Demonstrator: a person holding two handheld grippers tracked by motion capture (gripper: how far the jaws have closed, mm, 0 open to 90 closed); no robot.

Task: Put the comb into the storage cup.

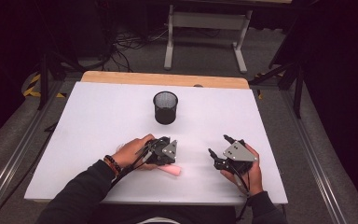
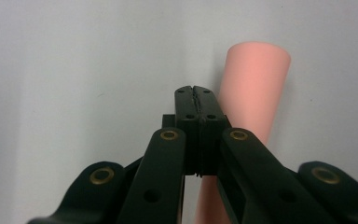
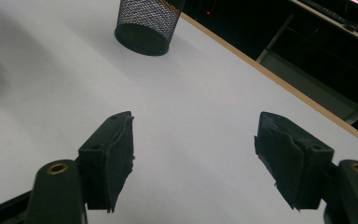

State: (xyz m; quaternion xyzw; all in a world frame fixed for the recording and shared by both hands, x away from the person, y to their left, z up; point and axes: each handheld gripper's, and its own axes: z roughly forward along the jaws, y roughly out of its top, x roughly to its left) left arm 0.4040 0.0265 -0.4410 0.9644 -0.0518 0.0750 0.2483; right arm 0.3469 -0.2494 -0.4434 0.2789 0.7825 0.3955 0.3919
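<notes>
Left gripper (image 2: 196, 93), jaws pressed together and empty, poised over the white surface (image 1: 98, 140) with the pink cylinder (image 2: 254, 88) just beside it at its 3 o'clock. Right gripper (image 3: 193, 149), jaws spread and empty; black mesh cup (image 1: 165, 107) at 12 o'clock of both.

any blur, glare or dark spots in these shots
High view: soft overall, white table evenly lit without glare, surroundings nearly black. Left gripper view: pink cylinder slightly soft, near arms blurred. Right gripper view: mesh cup fairly sharp, background dark.
</notes>
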